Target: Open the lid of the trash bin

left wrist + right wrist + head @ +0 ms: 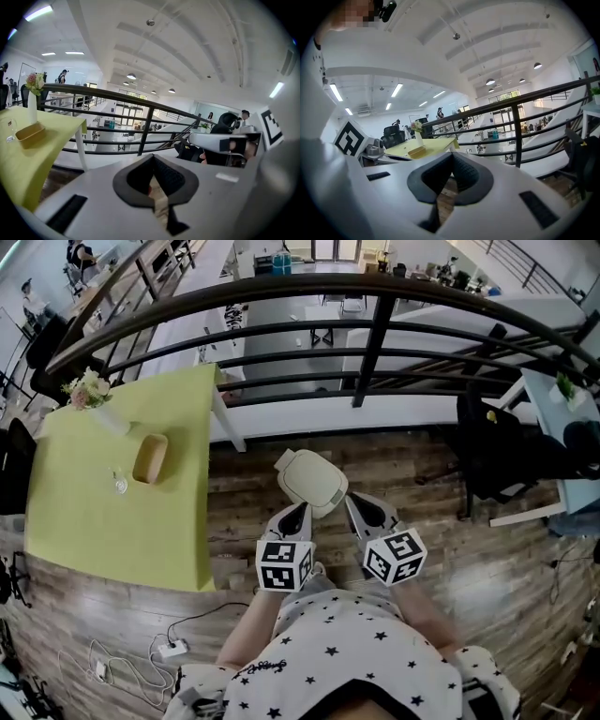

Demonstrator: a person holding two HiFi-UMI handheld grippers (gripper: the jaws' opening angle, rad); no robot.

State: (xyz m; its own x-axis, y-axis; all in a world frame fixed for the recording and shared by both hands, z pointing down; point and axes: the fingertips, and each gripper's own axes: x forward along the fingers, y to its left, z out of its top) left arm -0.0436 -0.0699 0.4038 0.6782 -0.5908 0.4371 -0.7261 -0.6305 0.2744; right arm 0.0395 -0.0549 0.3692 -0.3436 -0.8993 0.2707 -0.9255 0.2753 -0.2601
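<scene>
We look steeply down at a wooden floor [487, 568] with the trash bin [326, 493] standing on it just in front of us, near a dark metal railing [375, 334]. Its pale lid [307, 474] lies flat on top, closed.

Both tools are held low over the floor, one at each side of the bin's near edge. The left tool [300, 512] points at the bin's near left side and the right tool [354, 507] at its near right side. From the head view their tips seem to reach the lid's rim, but we cannot tell whether either one touches it.

In the left gripper view the left tool's dark pads [171, 176] meet at the tips, with nothing between them and only a sliver of floor showing through behind. The right gripper view shows the same: the right tool's pads [464, 171] are together and grip nothing. Both of these views look out over the railing and do not show the bin.

To our left stands a table [122, 521] under a yellow-green cloth, well apart from the bin. It carries a shallow wooden tray [150, 457], a small glass [120, 484] just beside the tray, and a vase of flowers [91, 392] near its far corner.
</scene>
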